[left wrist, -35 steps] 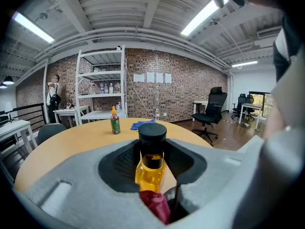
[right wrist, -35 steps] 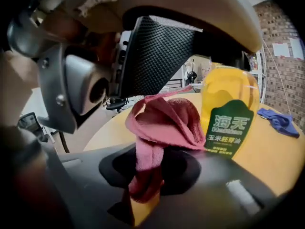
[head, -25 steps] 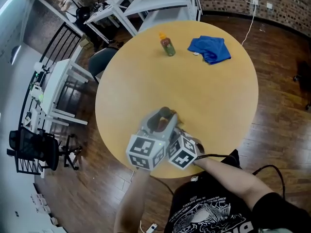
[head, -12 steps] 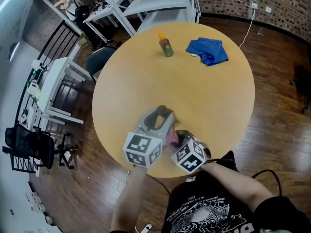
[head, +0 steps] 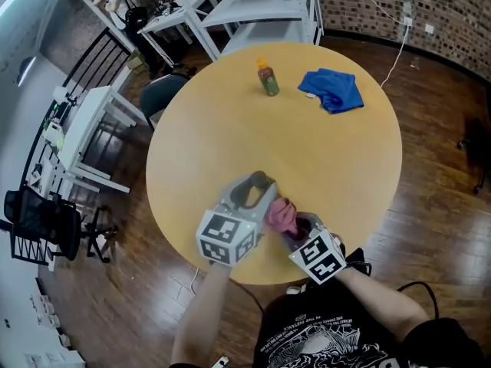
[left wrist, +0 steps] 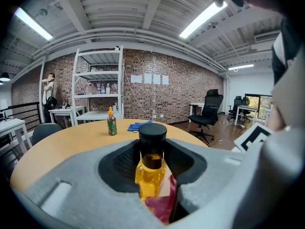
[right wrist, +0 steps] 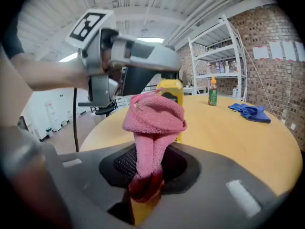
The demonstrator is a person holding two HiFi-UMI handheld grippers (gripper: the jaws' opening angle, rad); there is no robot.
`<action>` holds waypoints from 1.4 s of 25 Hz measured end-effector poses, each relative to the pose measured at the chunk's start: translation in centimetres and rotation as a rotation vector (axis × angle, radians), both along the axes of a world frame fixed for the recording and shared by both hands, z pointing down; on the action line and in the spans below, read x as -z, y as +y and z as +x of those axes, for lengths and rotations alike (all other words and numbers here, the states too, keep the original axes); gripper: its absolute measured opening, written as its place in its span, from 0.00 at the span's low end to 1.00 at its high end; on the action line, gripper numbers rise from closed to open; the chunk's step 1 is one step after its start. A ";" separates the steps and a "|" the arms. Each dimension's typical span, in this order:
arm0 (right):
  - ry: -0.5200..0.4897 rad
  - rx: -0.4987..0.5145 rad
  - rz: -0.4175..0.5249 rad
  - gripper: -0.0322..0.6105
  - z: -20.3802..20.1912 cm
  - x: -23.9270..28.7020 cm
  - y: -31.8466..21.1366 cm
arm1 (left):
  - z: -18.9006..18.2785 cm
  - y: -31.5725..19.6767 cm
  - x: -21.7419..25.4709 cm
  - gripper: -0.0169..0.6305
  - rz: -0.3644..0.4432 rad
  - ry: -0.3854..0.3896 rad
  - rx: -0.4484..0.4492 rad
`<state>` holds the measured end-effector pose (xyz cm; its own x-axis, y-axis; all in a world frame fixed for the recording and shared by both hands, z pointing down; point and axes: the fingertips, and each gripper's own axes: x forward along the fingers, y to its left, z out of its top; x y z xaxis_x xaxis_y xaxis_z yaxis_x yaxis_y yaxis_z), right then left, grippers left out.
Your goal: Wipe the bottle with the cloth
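A bottle (left wrist: pixel 151 162) of yellow liquid with a black cap stands upright between the jaws of my left gripper (left wrist: pixel 152 178), which is shut on it just above the table near the front edge. From above only its dark cap (head: pixel 258 181) shows. My right gripper (right wrist: pixel 145 175) is shut on a pink cloth (right wrist: pixel 153 120), bunched up and pressed against the side of the yellow bottle (right wrist: pixel 175 93). In the head view the pink cloth (head: pixel 281 215) sits between the left gripper (head: pixel 255 190) and the right gripper (head: pixel 291 227).
On the far side of the round wooden table (head: pixel 337 167) stand a small green-labelled bottle with an orange cap (head: pixel 267 78) and a crumpled blue cloth (head: pixel 332 90). White shelving and desks stand beyond the table, with black chairs to the left.
The right gripper has shifted right and back toward the person. The pink cloth now shows plainly beside the bottle. The left gripper has stayed put with the bottle.
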<state>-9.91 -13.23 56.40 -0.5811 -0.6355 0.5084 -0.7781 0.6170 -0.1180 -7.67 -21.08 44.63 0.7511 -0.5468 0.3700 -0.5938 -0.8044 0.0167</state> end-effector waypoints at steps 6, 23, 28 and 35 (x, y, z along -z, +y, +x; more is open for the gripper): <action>-0.047 -0.038 0.089 0.21 3.3 4.9 -2.6 | -0.2 0.0 0.1 0.27 0.002 0.002 -0.009; -0.181 0.340 0.091 0.21 1.8 14.8 -12.9 | 0.4 0.4 0.1 0.27 -0.012 0.035 -0.053; -0.212 0.494 -0.093 0.21 -0.7 11.7 -13.7 | 0.5 0.5 0.0 0.27 -0.011 0.041 -0.058; -0.253 0.585 -0.301 0.21 -2.1 7.5 -13.8 | 0.8 0.1 0.4 0.27 -0.019 0.061 -0.050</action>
